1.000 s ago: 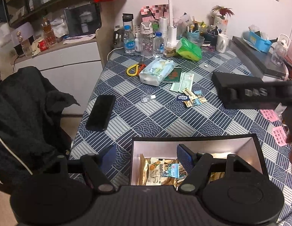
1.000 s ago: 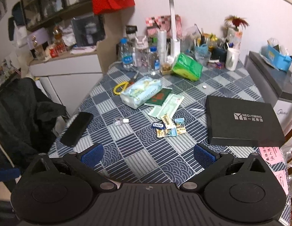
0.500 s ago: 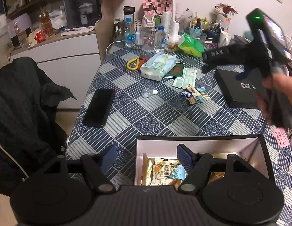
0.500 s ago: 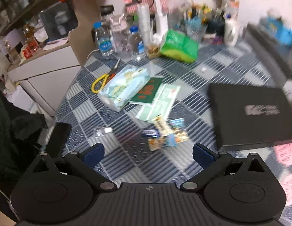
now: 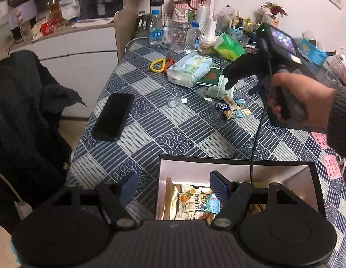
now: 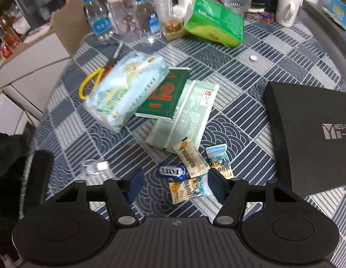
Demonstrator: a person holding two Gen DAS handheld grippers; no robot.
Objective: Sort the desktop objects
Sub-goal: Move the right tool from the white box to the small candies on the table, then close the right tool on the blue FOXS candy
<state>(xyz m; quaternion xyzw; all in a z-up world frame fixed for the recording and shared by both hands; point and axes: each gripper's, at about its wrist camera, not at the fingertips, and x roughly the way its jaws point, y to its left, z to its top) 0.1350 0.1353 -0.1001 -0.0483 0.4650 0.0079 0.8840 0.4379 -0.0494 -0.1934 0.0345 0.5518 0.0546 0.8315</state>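
Observation:
Several small snack packets point(image 6: 190, 167) and a blue FOX candy point(image 6: 173, 171) lie in a cluster on the patterned tablecloth point(image 6: 228, 73). My right gripper point(image 6: 175, 187) points steeply down just above them. Its jaws are closing, with one orange-and-blue packet point(image 6: 190, 189) between them but not pressed. In the left wrist view the right gripper point(image 5: 241, 89) hangs over the same snack cluster point(image 5: 233, 109), held by a hand point(image 5: 307, 102). My left gripper point(image 5: 173, 186) is open and straddles the left wall of an open box point(image 5: 240, 163) holding snack packets point(image 5: 195, 203).
The black box lid point(image 6: 311, 138) lies right of the snacks. Behind them are a pale green packet point(image 6: 186, 116), a green booklet point(image 6: 166, 93), a tissue pack point(image 6: 128, 89) and yellow scissors point(image 6: 92, 80). A phone point(image 5: 113, 116) and small clear bottle point(image 5: 175, 101) lie left. Water bottles point(image 6: 99, 20) crowd the back.
My right gripper has swept forward and down over the table onto the snack cluster, and its jaws have narrowed. The left gripper has sunk slightly over the box.

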